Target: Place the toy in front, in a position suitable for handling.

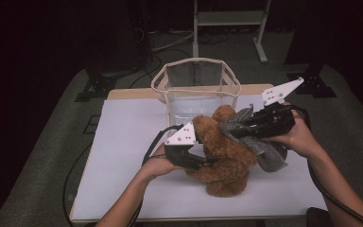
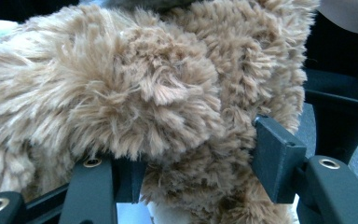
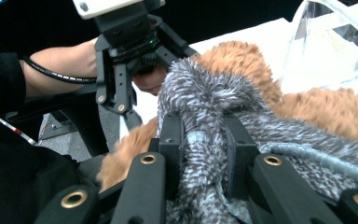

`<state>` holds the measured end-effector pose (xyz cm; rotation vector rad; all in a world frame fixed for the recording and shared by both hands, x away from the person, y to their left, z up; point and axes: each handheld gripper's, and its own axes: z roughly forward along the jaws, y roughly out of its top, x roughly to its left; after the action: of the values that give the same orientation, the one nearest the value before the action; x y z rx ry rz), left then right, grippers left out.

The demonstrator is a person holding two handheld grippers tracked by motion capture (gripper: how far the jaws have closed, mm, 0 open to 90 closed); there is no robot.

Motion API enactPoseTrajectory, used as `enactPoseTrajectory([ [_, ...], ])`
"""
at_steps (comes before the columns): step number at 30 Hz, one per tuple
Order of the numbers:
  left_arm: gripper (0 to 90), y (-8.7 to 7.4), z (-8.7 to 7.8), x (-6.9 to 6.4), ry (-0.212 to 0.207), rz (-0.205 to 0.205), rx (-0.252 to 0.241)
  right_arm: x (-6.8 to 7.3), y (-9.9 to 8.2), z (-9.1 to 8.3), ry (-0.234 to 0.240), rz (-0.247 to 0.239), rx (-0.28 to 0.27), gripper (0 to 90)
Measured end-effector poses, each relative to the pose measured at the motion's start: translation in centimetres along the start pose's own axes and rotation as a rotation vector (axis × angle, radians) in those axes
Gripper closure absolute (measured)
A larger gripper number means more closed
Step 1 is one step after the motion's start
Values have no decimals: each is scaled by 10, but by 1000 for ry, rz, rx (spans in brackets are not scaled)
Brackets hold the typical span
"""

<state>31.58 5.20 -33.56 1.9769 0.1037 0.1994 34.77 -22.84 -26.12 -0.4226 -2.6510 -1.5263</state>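
A brown plush teddy bear (image 1: 227, 156) lies on the white table (image 1: 123, 142), near its middle. From the left, my left gripper (image 1: 210, 161) is shut on the bear. In the left gripper view, a thick furry part of the bear (image 2: 144, 93) fills the gap at the left gripper (image 2: 196, 172), with both pads pressed into the fur. A grey fuzzy cloth (image 1: 269, 153) drapes over the bear's right side. My right gripper (image 1: 234, 126) comes in from the right and is shut on a bunched fold of that cloth (image 3: 205, 93); the right gripper (image 3: 203, 135) pinches it tightly.
A clear-sided bag with cream trim (image 1: 196, 85) stands open at the table's back edge, just behind the bear. A metal stand (image 1: 227, 19) and cables sit on the dark floor beyond. White tabletop stretches left of the bear and along the front edge.
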Motion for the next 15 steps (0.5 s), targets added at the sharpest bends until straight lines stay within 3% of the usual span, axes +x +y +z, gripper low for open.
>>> enactPoseTrajectory([
  [5,421,2,1,-2,4,10,7,-6,6,4,-7,-2,3,723],
  [12,349,-4,3,-4,18,12,22,-13,-5,5,-23,27,11,727],
  [15,283,-7,5,-8,23,-18,11,-16,-12,2,-27,46,-6,727],
])
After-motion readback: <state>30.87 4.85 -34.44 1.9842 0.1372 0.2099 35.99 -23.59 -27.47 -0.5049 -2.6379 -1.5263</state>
